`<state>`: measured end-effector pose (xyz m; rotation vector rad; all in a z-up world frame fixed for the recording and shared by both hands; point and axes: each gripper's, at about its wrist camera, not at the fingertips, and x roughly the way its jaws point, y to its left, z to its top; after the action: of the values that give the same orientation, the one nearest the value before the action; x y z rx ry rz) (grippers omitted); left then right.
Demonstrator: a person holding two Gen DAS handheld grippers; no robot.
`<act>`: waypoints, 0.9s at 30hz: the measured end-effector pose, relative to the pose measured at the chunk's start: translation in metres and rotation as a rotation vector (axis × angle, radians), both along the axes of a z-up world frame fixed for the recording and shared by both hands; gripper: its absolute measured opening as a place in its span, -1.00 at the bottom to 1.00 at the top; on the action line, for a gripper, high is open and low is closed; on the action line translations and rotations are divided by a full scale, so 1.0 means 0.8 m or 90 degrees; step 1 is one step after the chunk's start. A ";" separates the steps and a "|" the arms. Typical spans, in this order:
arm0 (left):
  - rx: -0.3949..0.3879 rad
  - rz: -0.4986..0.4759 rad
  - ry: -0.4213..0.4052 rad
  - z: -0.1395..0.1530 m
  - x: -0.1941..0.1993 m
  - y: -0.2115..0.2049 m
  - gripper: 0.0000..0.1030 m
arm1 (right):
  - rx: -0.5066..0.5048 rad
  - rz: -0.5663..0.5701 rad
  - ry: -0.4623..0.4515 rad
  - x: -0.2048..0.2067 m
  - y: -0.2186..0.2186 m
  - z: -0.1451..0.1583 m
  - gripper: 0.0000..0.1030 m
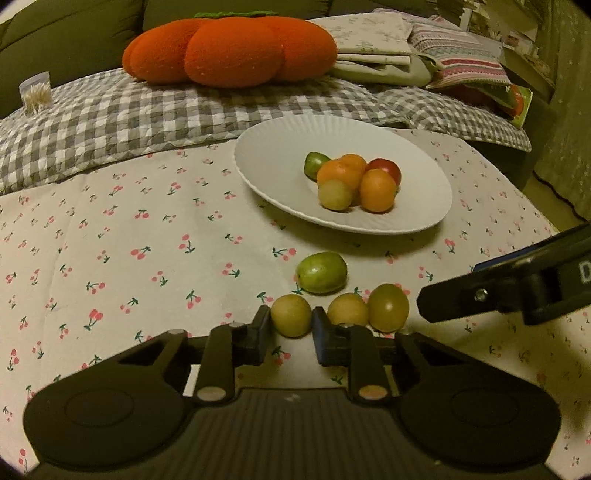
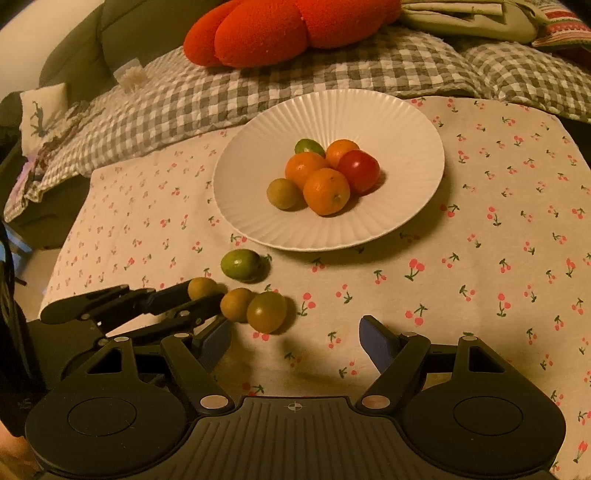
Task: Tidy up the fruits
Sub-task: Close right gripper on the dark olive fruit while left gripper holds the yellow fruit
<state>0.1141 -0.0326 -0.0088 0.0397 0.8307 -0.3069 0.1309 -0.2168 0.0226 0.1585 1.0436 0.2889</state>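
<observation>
A white ribbed plate [image 1: 258,155] [image 2: 406,122] holds several small fruits: orange ones [image 2: 325,191], a red one [image 2: 359,170] and green ones. On the cherry-print cloth in front of it lie a bright green fruit [image 1: 322,272] [image 2: 241,263], two yellowish fruits and a darker olive one [image 1: 388,307] [image 2: 266,311]. My left gripper [image 1: 291,326] [image 2: 202,291] is closed around the leftmost yellowish fruit [image 1: 291,314] [image 2: 201,288], pads touching both sides. My right gripper [image 2: 295,341] is open and empty, hovering just right of the loose fruits; its finger shows in the left wrist view [image 1: 517,288].
A grey checked quilt [image 1: 110,122] borders the cloth at the back, with a big orange pumpkin cushion [image 1: 229,48] [image 2: 280,29] and folded linens [image 1: 376,44] on it. A small box of toothpicks [image 1: 36,92] sits at the far left.
</observation>
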 end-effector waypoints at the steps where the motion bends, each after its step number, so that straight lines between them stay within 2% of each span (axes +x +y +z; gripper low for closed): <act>1: -0.002 0.003 0.002 0.001 -0.001 0.001 -0.58 | 0.002 -0.001 0.000 0.001 0.000 -0.001 0.51; 5: -0.007 0.024 0.016 0.007 -0.004 0.006 -0.58 | 0.002 0.005 0.001 0.004 0.004 -0.006 0.51; 10: -0.023 0.073 0.061 0.013 -0.003 0.023 -0.57 | -0.009 0.026 -0.004 0.004 0.016 -0.012 0.51; 16: -0.031 0.114 0.092 0.015 -0.003 0.042 -0.57 | -0.084 0.121 -0.054 -0.002 0.049 -0.022 0.43; 21: -0.033 0.127 0.105 0.012 -0.003 0.049 -0.57 | -0.120 0.133 -0.063 0.003 0.057 -0.035 0.20; 24: -0.033 0.129 0.107 0.012 -0.003 0.051 -0.57 | -0.143 0.139 -0.083 0.004 0.060 -0.036 -0.05; 27: -0.029 0.128 0.107 0.011 -0.003 0.050 -0.57 | -0.140 0.151 -0.088 0.003 0.065 -0.036 -0.30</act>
<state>0.1113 0.0078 0.0001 -0.1134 0.9857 -0.1412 0.1333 -0.1652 -0.0059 -0.1832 0.9498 0.3909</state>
